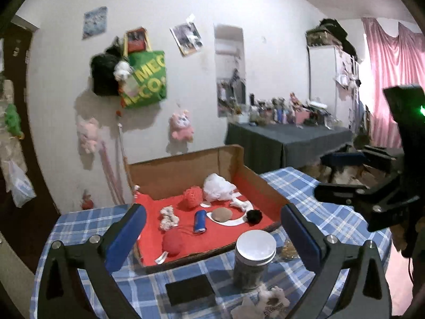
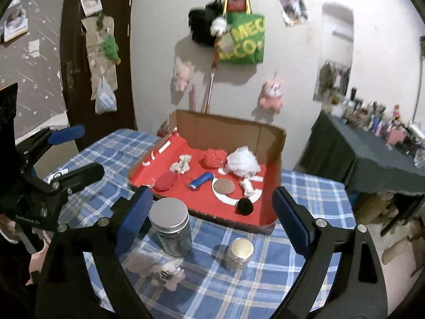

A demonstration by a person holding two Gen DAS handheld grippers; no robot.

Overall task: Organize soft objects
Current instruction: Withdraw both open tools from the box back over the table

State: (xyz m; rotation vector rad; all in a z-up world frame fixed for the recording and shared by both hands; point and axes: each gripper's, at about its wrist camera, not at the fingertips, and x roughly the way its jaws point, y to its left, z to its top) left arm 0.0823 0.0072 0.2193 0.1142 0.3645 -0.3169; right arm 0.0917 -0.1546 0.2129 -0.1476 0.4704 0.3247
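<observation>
Both pairs of tongs hang above the near part of the counter (image 2: 305,186), which wears a blue plaid cloth, and both stand wide with nothing between their blue pads. The left tongs (image 1: 212,228) frame the cardboard tray (image 1: 183,170) from their own camera; the right tongs (image 2: 209,212) frame it from slightly further right, with the left pair also showing at the left edge of that view.

The tray sits at the far middle of the counter, lined in red, its far wall folded upright. The soft things lie inside it:

- a red knobbly ball (image 2: 214,157) towards the far side, with a white fluffy wad (image 2: 242,162) just to its right
- a small cream knotted toy (image 2: 181,164) to the left of the ball
- a smooth red cushion (image 2: 165,181) at the near left corner
- a blue roll (image 2: 201,181) near the middle
- a tan disc (image 2: 224,186) lying on a white ring shape
- a black pompom (image 2: 245,205) at the near right

Outside the tray, on the near cloth, stand a large jar (image 2: 172,230) with a silver lid and a smaller jar (image 2: 239,255) to its right. A pale plush toy (image 2: 159,271) lies on the cloth just near of the large jar (its shape is blurred). A black flat block (image 1: 190,292) lies to the left of that jar in the left camera's view.
</observation>
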